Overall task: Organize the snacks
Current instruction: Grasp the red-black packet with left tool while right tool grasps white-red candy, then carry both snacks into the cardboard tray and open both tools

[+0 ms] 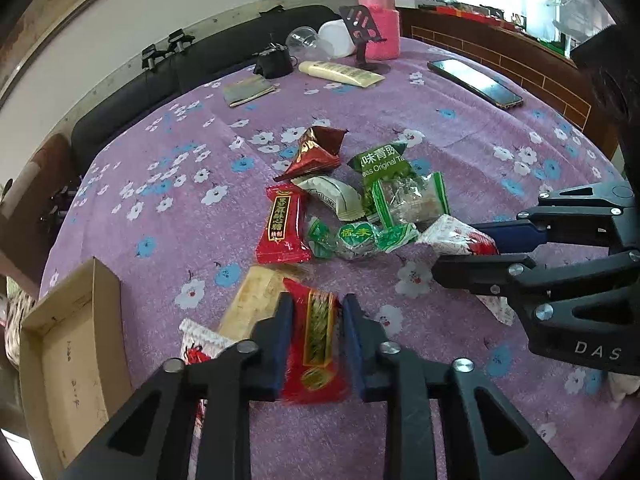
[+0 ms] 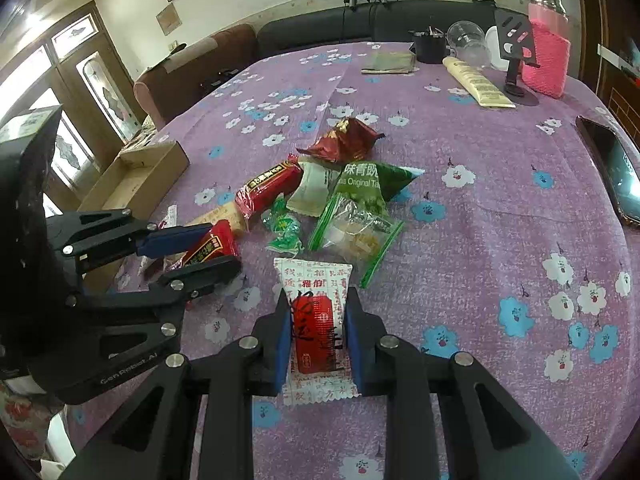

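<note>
A pile of snack packets lies mid-table on the purple flowered cloth [image 1: 160,200]: a dark red foil bag [image 1: 316,152], a green pea bag [image 1: 384,168], a red bar [image 1: 282,224], small green candies [image 1: 356,236] and a clear green-edged pack [image 2: 354,232]. My left gripper [image 1: 316,320] is shut on a red packet with a gold label [image 1: 316,344]; it also shows in the right wrist view [image 2: 208,248]. My right gripper [image 2: 318,320] is shut on a white and red packet [image 2: 316,320], also seen in the left wrist view [image 1: 456,236].
An open cardboard box [image 1: 72,352] sits at the table's left edge. A beige bar [image 1: 252,300] and another white-red packet [image 1: 198,344] lie by my left gripper. At the far side stand a phone [image 1: 472,82], a pink-sleeved bottle [image 1: 380,20], a phone stand [image 1: 364,36] and a cream tube [image 1: 340,72].
</note>
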Motion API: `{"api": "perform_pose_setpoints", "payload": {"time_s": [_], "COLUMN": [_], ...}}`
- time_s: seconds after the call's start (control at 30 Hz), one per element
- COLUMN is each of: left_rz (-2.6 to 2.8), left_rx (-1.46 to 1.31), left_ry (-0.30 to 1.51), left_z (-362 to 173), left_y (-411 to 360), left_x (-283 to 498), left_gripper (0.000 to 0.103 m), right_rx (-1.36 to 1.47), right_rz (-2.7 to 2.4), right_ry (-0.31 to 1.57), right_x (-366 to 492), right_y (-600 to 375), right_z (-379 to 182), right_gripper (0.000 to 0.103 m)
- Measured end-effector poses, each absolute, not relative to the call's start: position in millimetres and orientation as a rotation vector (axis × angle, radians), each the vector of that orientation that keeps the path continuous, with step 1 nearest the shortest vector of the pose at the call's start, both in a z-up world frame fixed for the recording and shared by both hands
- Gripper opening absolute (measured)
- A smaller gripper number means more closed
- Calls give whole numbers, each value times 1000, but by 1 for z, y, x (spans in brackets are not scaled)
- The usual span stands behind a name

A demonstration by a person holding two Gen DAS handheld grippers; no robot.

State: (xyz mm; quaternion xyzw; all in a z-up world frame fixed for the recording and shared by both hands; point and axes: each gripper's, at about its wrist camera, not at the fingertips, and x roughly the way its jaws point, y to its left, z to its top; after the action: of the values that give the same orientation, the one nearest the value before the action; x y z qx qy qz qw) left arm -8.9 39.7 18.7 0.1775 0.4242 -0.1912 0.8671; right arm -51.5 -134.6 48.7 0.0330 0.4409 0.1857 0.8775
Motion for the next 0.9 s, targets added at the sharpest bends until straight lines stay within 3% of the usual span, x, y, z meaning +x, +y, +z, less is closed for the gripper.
{"api": "perform_pose_setpoints", "payload": {"time_s": [0.33,0.57,0.9], "left_rz": [-423,-316,-76], "left_rx": [121,3,-175], "left_ry": [850,787,777], "left_z": [49,83,69], "left_y": [86,160,288], "left_x": [-39,-65,-78], "left_gripper": [19,19,20], "right_rx": [73,86,11], "right_rz": [424,461,659], "right_ry": [855,841,852], "right_x": [-65,-80,-96], "right_y": [-127,-109,4], "right_z": [61,76,108], "right_gripper": [23,23,23]}}
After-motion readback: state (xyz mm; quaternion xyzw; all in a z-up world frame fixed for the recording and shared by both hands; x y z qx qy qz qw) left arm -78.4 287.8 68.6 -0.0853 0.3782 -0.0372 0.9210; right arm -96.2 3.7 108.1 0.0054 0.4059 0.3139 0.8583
